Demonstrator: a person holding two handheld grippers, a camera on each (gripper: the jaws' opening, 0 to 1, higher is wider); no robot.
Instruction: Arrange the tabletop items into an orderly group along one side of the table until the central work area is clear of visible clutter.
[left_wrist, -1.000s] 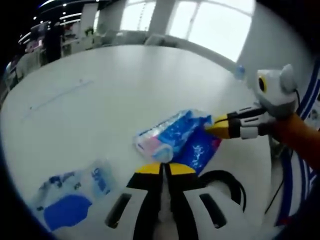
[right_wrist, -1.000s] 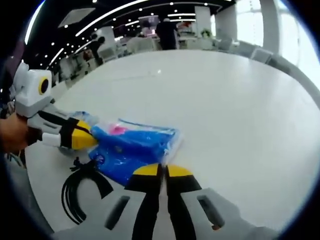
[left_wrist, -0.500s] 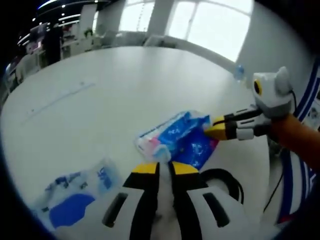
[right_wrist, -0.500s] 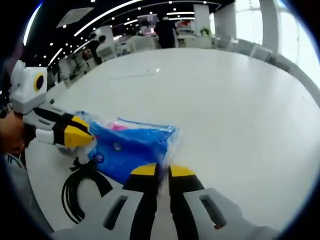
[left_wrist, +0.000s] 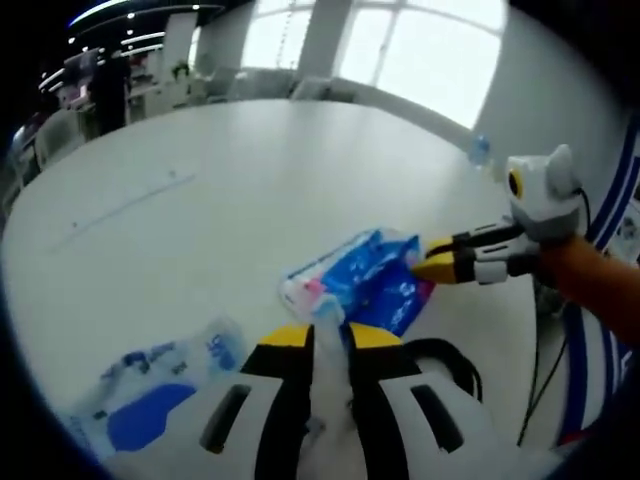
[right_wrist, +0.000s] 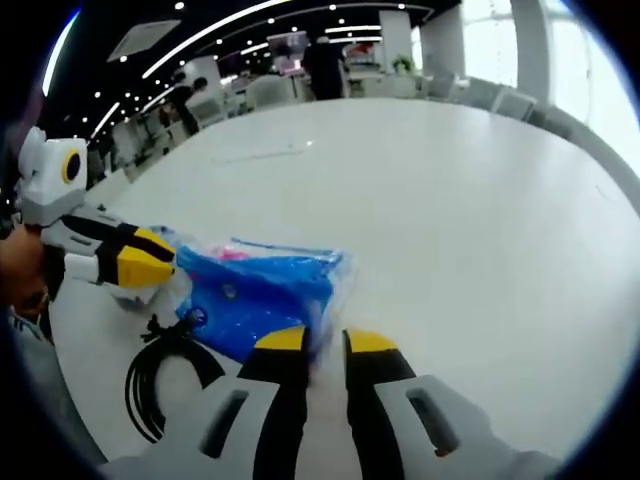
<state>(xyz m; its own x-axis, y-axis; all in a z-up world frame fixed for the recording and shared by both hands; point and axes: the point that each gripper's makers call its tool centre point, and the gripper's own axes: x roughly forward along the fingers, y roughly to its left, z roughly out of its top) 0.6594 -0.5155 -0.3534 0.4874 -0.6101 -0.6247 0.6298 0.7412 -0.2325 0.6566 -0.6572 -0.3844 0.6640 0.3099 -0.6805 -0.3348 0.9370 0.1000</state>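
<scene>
While both grippers flank the blue tissue pack (left_wrist: 362, 282), the step in hand looks like the release after setting it down near the tabletop's edge closest to the person — a judgement from how the jaws stand. In the left gripper view, the left gripper (left_wrist: 325, 338) has its yellow tips parted with a slim gap, and the pack's clear plastic end sits in or just before that gap; whether the film is pinched I cannot tell. In the right gripper view, the right gripper (right_wrist: 322, 342) has its jaws parted, the pack's near edge just ahead of them, apparently let go.

The pack lies flat on the white table (right_wrist: 480, 200), its long axis running from one gripper toward the other, roughly along the near edge, with the pink-marked end toward the left gripper. A coiled black cable (right_wrist: 160, 375) lies just beside it at the edge, and a second, clear-and-blue tissue packet (left_wrist: 150, 385) rests apart on the tabletop.

Next, I judge, the grippers need to back off cleanly and go for that loose packet — bringing it alongside the blue one, long sides parallel.
</scene>
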